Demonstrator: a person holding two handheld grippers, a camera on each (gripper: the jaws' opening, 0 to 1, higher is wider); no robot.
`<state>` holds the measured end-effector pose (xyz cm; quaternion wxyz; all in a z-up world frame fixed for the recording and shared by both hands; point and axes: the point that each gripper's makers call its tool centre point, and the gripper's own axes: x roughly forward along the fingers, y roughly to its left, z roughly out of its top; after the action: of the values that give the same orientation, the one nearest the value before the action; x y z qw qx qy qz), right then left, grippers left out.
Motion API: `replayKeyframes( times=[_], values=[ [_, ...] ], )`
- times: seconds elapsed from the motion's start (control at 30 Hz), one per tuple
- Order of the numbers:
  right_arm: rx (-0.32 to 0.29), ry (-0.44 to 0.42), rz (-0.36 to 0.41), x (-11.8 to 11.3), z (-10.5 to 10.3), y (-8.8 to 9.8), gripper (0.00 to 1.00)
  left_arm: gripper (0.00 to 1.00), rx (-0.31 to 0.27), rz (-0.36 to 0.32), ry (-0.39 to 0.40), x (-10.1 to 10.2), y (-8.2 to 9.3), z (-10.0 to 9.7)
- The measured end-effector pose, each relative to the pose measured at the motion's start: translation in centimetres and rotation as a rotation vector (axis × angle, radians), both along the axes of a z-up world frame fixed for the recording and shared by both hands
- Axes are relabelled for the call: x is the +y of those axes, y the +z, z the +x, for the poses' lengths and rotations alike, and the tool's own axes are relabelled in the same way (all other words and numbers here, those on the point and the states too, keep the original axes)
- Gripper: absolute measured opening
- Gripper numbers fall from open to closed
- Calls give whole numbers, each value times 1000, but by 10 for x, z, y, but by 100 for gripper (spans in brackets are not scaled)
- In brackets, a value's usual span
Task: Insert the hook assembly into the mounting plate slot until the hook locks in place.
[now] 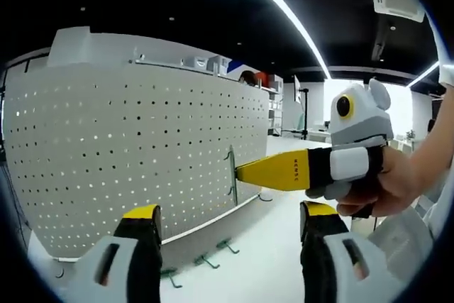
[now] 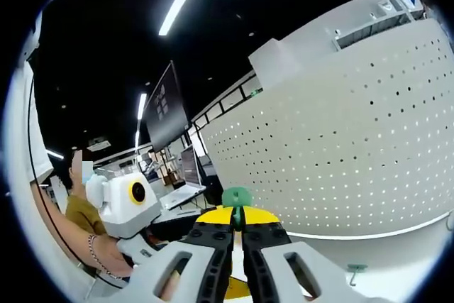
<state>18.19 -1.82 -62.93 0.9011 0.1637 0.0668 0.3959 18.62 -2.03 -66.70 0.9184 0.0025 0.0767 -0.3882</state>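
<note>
A white perforated mounting plate (image 1: 128, 140) stands upright on a white table; in the right gripper view the plate (image 2: 347, 147) rises on the right. My right gripper (image 1: 241, 173) reaches in from the right, its yellow jaws shut on a thin green hook (image 1: 230, 172) held against the plate's face near its right end. I cannot tell whether the hook sits in the holes. In the right gripper view my right gripper (image 2: 237, 226) pinches the green hook (image 2: 236, 198) between its closed jaws. My left gripper (image 1: 230, 221) hangs open below, holding nothing, in front of the plate.
Several spare green hooks (image 1: 227, 246) lie on the table (image 1: 269, 246) by the plate's foot, one of them the hook (image 2: 357, 269). A hand (image 1: 397, 186) holds the right gripper. A dark monitor (image 2: 167, 108) and desks stand behind, with a seated person (image 2: 81, 211).
</note>
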Motion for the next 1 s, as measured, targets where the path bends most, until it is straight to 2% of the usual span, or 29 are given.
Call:
replayKeyframes(
  times=[0.17,0.33,0.4,0.43,0.63,1.0],
  values=[
    [-25,-18,-25,-3,1,4,0,80,3,3,3,1,-1,0],
    [-119,-110,-202,-14,6,7,0,79,9,-5,9,2,-1,1],
    [-154,-200,-329,-27,13,5,0,79,13,-3,9,3,-2,0],
    [-159,-233,-347,-32,16,5,0,79,14,-3,10,3,-3,0],
    [-139,-238,-319,-34,18,5,0,79,9,-4,14,5,-2,1],
    [-147,-281,-272,-40,42,25,0,78,26,-2,43,18,-8,-1]
  ],
)
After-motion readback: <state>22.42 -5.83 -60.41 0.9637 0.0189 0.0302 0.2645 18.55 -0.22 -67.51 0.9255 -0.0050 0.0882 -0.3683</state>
